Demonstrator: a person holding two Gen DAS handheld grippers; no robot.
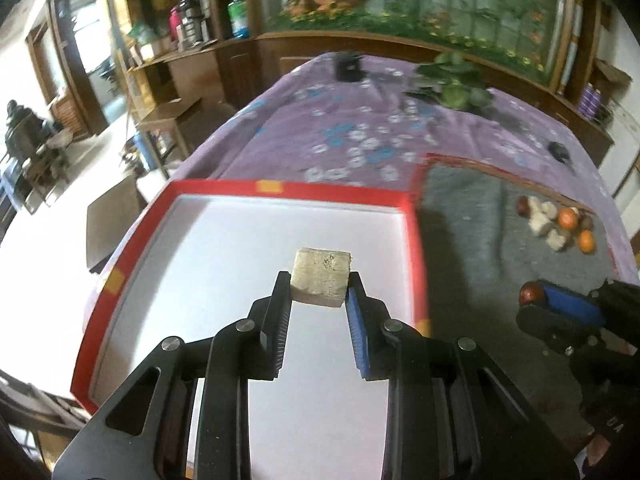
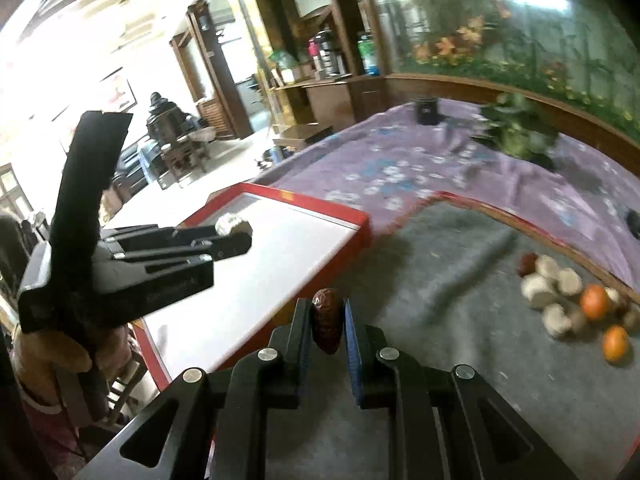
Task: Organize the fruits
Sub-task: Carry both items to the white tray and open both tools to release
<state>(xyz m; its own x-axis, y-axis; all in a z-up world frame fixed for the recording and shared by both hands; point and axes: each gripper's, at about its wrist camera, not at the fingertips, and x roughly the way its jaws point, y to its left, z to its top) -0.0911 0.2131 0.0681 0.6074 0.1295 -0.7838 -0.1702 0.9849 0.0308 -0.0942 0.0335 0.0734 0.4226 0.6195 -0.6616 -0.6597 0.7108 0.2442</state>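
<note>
My left gripper (image 1: 319, 285) is shut on a pale cube-shaped fruit chunk (image 1: 320, 280) and holds it over the white inside of a red-rimmed box (image 1: 412, 240). It also shows in the right wrist view (image 2: 236, 232), over the same box (image 2: 320, 206). My right gripper (image 2: 327, 312) is shut on a dark red date (image 2: 326, 320) above the grey mat (image 2: 440, 280), just right of the box. In the left wrist view it (image 1: 532, 298) shows at the right edge. A pile of pale chunks, oranges and dates (image 2: 576, 300) lies on the mat's right side.
A purple flowered cloth (image 1: 360, 128) covers the table. A leafy green plant (image 1: 456, 80) and a black container (image 1: 348, 65) stand at the far end. A small dark object (image 1: 560, 151) lies far right. The table's left edge drops to the floor.
</note>
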